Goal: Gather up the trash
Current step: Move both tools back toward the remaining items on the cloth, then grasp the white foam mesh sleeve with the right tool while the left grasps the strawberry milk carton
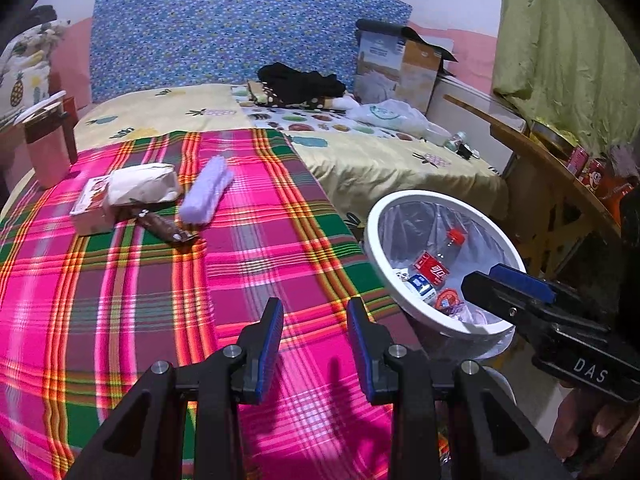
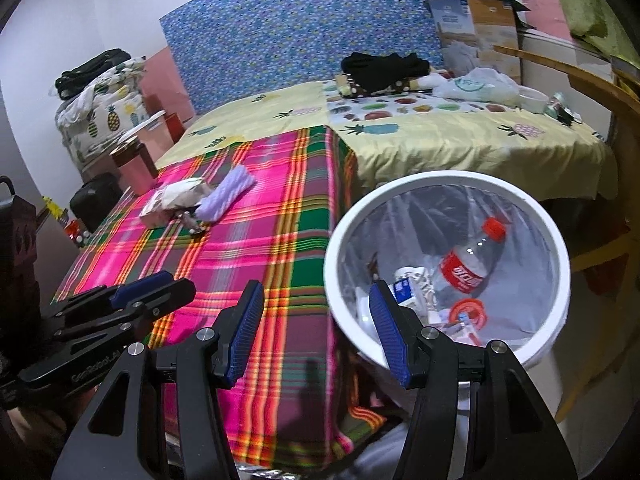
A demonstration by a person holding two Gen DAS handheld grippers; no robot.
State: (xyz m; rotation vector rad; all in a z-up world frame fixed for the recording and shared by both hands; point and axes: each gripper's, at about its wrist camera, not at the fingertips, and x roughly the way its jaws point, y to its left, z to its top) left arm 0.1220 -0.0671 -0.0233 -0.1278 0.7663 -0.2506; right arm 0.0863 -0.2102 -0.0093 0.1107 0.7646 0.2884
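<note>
White letters "DAS" stand on the black body of the right tool (image 1: 516, 280); the left tool (image 2: 156, 286) bears small pale lettering, too blurred to read; white script on the bottle's red label (image 2: 464, 270) is illegible.

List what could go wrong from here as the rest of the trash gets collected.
1. The crumpled paper wad, brown wrapper and lilac knitted roll lie bunched on the plaid blanket; one pinch might snag the roll or the cloth.
2. The white bin stands off the bed's edge, so a light wrapper released early could miss it.
</note>
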